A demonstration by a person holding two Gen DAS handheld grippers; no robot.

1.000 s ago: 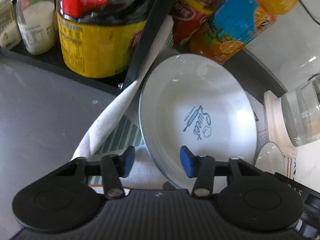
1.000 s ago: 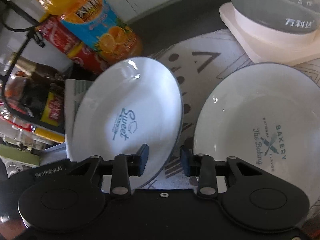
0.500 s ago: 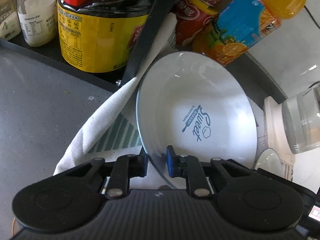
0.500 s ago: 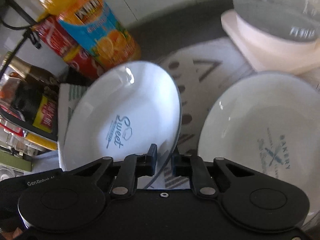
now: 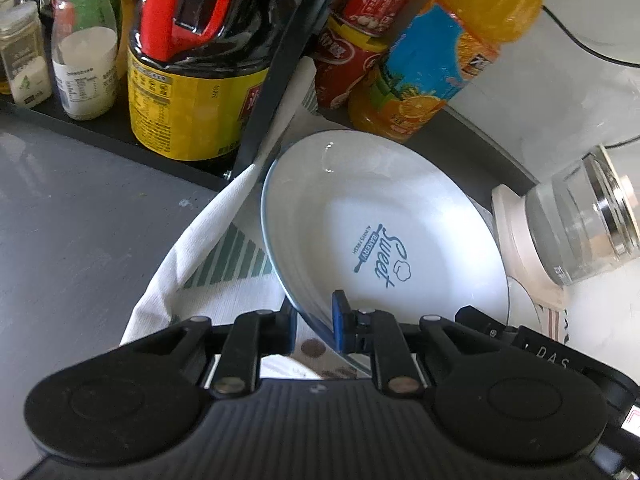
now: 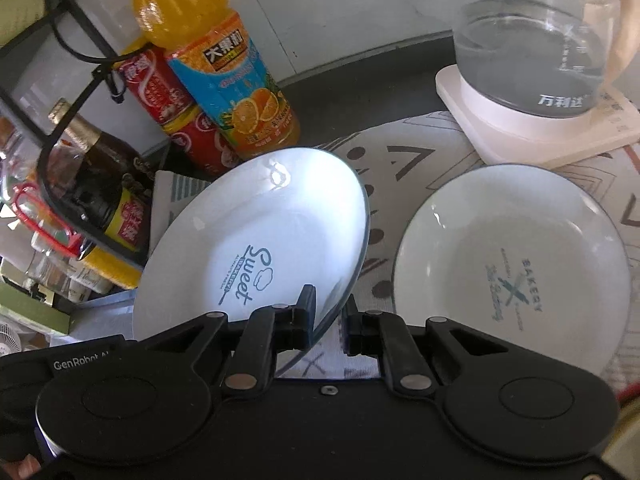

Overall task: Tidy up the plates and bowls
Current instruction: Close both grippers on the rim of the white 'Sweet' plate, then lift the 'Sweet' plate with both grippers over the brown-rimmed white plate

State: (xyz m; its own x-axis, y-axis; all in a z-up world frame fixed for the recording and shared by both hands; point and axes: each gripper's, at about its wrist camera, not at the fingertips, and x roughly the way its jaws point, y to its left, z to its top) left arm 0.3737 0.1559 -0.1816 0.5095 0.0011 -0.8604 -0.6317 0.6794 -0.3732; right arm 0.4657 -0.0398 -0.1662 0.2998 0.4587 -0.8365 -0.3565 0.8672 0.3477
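A white plate printed "Sweet" (image 5: 384, 232) is lifted and tilted above the patterned cloth. My left gripper (image 5: 314, 322) is shut on its near-left rim. My right gripper (image 6: 328, 320) is shut on its near-right rim; the same plate shows in the right wrist view (image 6: 256, 240). A second white plate printed "Bakery" (image 6: 512, 268) lies flat on the cloth to the right, apart from the held plate.
A black rack (image 5: 276, 64) with a dark sauce bottle (image 5: 196, 80), small jars (image 5: 86, 48), red cans (image 6: 172, 108) and an orange juice bottle (image 6: 228, 80) stands behind. A glass kettle (image 6: 536, 48) on a pink base stands at the back right. Grey counter (image 5: 72, 220) lies left.
Both grippers have closed on the "Sweet" plate's rim from either side. The plate has risen and tilted up off the cloth.
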